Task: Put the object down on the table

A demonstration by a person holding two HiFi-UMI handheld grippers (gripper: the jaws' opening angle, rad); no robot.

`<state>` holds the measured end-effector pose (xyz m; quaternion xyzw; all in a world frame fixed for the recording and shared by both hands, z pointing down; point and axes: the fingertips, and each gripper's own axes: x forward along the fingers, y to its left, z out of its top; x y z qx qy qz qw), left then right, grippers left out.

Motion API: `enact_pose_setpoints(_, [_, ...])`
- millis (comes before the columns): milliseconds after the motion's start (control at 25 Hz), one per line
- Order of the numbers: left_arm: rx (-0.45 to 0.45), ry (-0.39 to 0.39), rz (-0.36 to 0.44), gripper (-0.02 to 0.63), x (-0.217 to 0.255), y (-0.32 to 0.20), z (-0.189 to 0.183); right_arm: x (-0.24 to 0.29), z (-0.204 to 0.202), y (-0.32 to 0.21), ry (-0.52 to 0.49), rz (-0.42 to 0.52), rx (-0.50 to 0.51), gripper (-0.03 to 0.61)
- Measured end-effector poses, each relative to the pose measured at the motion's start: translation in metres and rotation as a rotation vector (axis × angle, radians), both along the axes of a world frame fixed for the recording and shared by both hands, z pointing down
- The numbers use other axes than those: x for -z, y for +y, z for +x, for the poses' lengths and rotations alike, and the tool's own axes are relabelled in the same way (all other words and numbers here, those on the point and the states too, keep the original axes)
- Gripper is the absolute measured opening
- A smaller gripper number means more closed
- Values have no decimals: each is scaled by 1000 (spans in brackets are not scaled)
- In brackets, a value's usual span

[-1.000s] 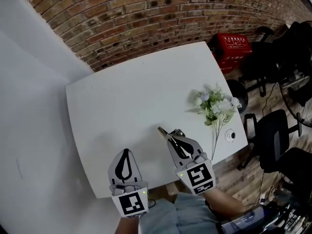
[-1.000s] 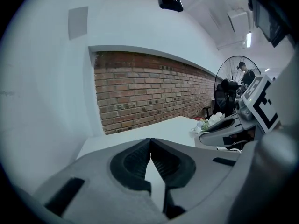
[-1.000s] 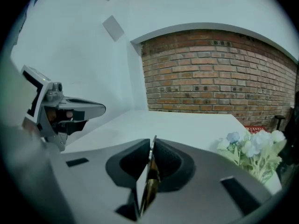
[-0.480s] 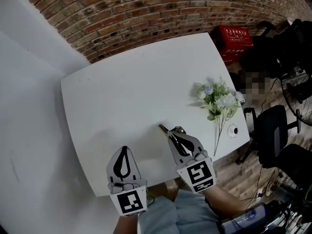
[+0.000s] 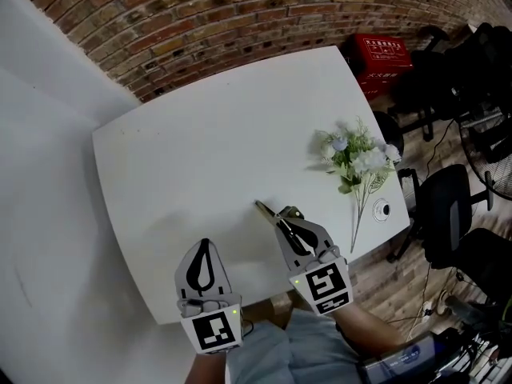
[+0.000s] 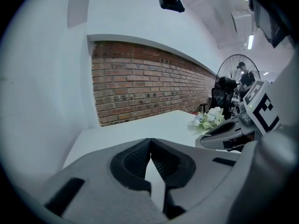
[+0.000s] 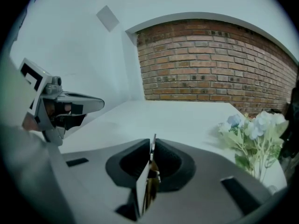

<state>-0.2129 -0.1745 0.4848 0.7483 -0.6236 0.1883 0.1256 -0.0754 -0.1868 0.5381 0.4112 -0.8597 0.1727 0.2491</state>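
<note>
My right gripper (image 5: 282,221) hovers over the front part of the white table (image 5: 208,142) and is shut on a thin flat object (image 5: 263,208), whose olive tip sticks out past the fingertips to the upper left. In the right gripper view the thin flat object (image 7: 149,174) stands edge-on between the pads of the right gripper (image 7: 153,143). My left gripper (image 5: 205,248) is at the table's front edge, left of the right one. In its own view the left gripper (image 6: 150,142) is shut with nothing between its jaws.
A bunch of artificial flowers (image 5: 355,158) lies at the table's right side, with a small round cap (image 5: 382,210) near the right edge. Behind the table runs a brick wall (image 5: 240,22). A red box (image 5: 386,54) and office chairs (image 5: 448,214) stand to the right on the floor.
The head view has drifted slightly. Both grippers stay in about the same place, and the right one keeps its hold on the thin object.
</note>
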Motion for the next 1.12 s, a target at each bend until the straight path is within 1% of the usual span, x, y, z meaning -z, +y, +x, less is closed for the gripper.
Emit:
enact_pose_setpoints(280, [-8,-4,-9,9,-3,-4,6,-10,5,0,5,-10,3,37])
enact_pose_setpoints(720, [-10,-11,-24,9,-9,-9,12,-24,3,3,8,-40,32,35])
enact_pose_setpoints(1120, [-2,-17,-39,9,-12,-11,11,-26,2,-1,-3,-45,38,40])
